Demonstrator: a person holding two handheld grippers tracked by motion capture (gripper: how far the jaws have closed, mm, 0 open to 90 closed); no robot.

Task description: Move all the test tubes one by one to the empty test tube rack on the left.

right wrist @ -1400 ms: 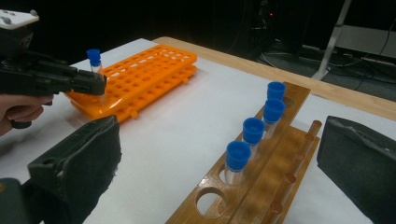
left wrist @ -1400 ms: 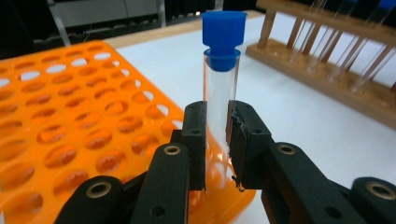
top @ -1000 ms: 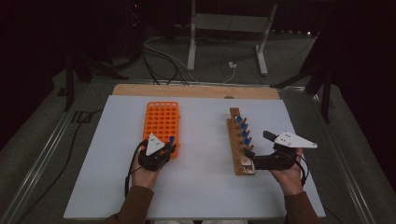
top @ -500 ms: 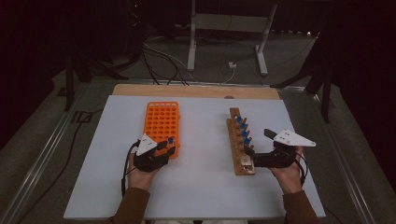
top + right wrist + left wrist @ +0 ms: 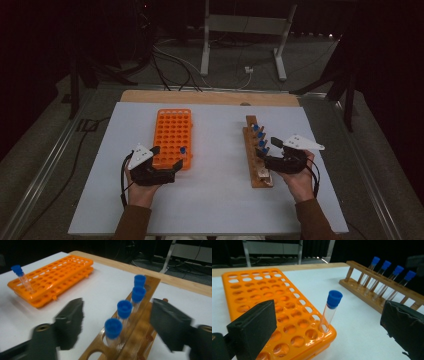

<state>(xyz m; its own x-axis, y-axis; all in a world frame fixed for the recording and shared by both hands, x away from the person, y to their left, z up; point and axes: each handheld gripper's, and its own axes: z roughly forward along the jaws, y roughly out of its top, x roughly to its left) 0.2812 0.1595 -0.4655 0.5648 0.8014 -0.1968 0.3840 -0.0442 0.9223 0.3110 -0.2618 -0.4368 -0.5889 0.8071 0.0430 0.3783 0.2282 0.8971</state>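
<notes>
A clear tube with a blue cap (image 5: pixel 331 307) stands tilted in a near corner hole of the orange rack (image 5: pixel 262 290). My left gripper (image 5: pixel 328 327) is open. Its jaws have just been opening and stand wide on either side of the tube without touching it. In the high view the left gripper (image 5: pixel 167 157) sits just short of the orange rack (image 5: pixel 172 132). Several blue-capped tubes stand in the wooden rack (image 5: pixel 147 290). My right gripper (image 5: pixel 120 323) straddles the nearest one (image 5: pixel 113 328). Its jaws have just been closing and do not touch the tube.
The white table top (image 5: pixel 215 150) carries both racks, the wooden rack (image 5: pixel 250 122) to the right. A wooden strip (image 5: pixel 210 97) runs along the far edge. Beyond it are cables and a metal stand (image 5: pixel 240 45) on the floor.
The left gripper let go of the tube, opened wide and drew back toward the person. The right gripper edged toward the wooden rack and its jaws narrowed.
</notes>
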